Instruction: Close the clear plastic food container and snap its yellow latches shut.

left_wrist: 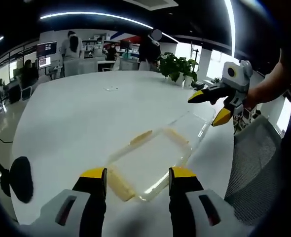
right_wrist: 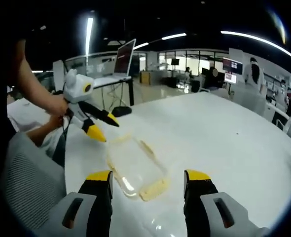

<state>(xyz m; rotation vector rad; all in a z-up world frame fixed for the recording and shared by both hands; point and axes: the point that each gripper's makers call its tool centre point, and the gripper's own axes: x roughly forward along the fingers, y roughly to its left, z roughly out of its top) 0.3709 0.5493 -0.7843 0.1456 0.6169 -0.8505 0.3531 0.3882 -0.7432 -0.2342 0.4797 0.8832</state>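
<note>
A clear plastic container (left_wrist: 153, 160) with pale yellow latches (left_wrist: 121, 185) lies flat on the white table (left_wrist: 76, 123), just beyond my left gripper (left_wrist: 138, 174), which is open and empty. A faint clear piece (left_wrist: 192, 123) extends from its far end; I cannot tell whether it is the lid. My right gripper (left_wrist: 205, 108) hovers above that end, jaws spread. In the right gripper view the container (right_wrist: 135, 165) lies ahead of the open right gripper (right_wrist: 148, 176). Its near latch (right_wrist: 153, 189) sits between the jaws. The left gripper (right_wrist: 106, 129) hangs open over the container's far left corner.
A grey mesh chair (left_wrist: 256, 163) stands at the table's edge near the person holding the grippers. A potted plant (left_wrist: 177, 66) sits at the far rim. A laptop (right_wrist: 123, 57) stands on a desk behind. A dark round object (left_wrist: 19, 177) is at the left edge.
</note>
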